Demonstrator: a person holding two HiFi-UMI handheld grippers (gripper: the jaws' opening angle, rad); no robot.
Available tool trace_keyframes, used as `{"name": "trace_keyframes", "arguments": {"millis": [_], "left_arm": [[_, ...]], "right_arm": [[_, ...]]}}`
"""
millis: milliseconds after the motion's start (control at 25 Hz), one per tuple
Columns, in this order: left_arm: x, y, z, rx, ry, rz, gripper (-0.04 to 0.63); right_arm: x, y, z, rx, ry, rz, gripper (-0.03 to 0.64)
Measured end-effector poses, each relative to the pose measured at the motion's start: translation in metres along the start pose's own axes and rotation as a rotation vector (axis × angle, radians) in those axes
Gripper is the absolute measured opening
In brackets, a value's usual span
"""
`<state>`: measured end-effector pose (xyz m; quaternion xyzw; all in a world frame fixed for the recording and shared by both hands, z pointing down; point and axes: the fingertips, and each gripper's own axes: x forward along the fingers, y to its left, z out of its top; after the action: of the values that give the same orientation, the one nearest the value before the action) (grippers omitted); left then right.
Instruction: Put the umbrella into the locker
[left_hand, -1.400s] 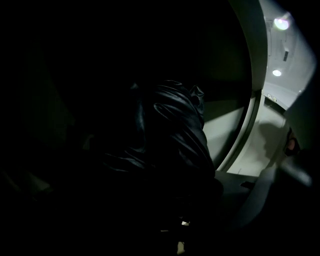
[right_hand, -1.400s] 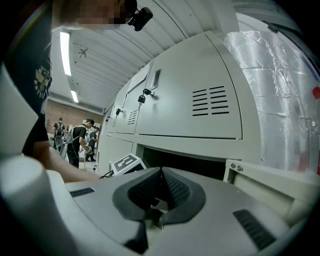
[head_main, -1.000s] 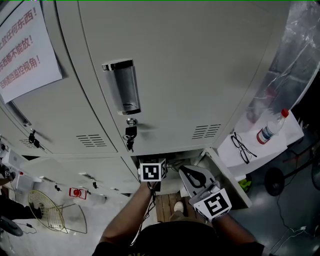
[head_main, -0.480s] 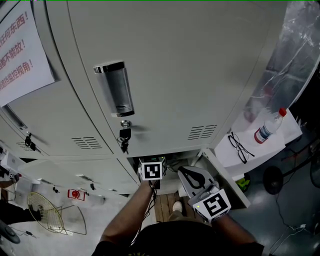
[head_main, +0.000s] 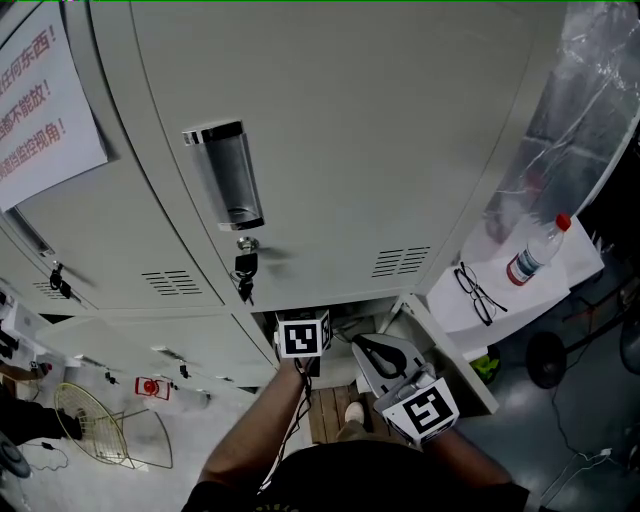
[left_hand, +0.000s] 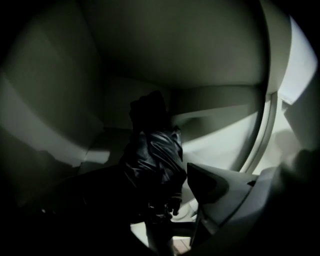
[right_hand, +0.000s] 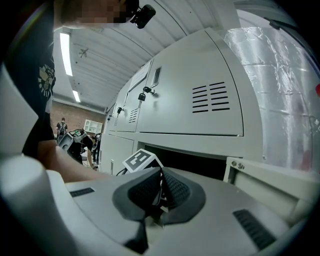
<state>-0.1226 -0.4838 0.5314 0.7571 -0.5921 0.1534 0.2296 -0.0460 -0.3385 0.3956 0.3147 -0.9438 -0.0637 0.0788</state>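
left gripper view: left tool (left_hand: 148, 173) just opened around umbrella (left_hand: 152, 150) in locker (left_hand: 220, 135); right tool (right_hand: 161, 188) clenched empty beside open door (right_hand: 270, 182).

Head view down locker bank (head_main: 350, 150); left gripper view inside, right outside

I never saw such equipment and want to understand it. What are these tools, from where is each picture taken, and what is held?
A person holds a tool with a two-jaw claw in each hand. The head view looks down from the person's head at grey lockers; each other view rides on one tool. The left claw is inside the open bottom locker; its jaws have just been opening, with the black folded umbrella between them, ungripped. The right claw is shut and empty. Beside the lockers, glasses and a bottle rest on a white surface.
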Motion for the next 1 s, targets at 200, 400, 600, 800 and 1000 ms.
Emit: {"name": "trace_keyframes", "arguments": {"millis": [200, 400, 600, 800, 1000], "left_arm": [[-0.01, -0.006, 0.014, 0.066, -0.024, 0.003, 0.347], [-0.021, -0.016, 0.026, 0.118, -0.033, 0.007, 0.348], [-0.027, -0.021, 0.017, 0.097, -0.029, -0.017, 0.35], [-0.031, -0.026, 0.012, 0.1, -0.037, -0.027, 0.348], [-0.041, -0.027, 0.015, 0.092, -0.058, -0.037, 0.35]], "right_arm": [[-0.001, 0.004, -0.002, -0.003, 0.006, 0.011, 0.031], [-0.005, 0.007, -0.001, -0.006, 0.0, 0.015, 0.031], [-0.008, 0.01, -0.002, 0.006, 0.002, 0.016, 0.031], [-0.011, 0.016, -0.002, 0.051, 0.007, 0.014, 0.031], [-0.016, 0.019, -0.001, 0.024, 0.011, 0.015, 0.031]]}}
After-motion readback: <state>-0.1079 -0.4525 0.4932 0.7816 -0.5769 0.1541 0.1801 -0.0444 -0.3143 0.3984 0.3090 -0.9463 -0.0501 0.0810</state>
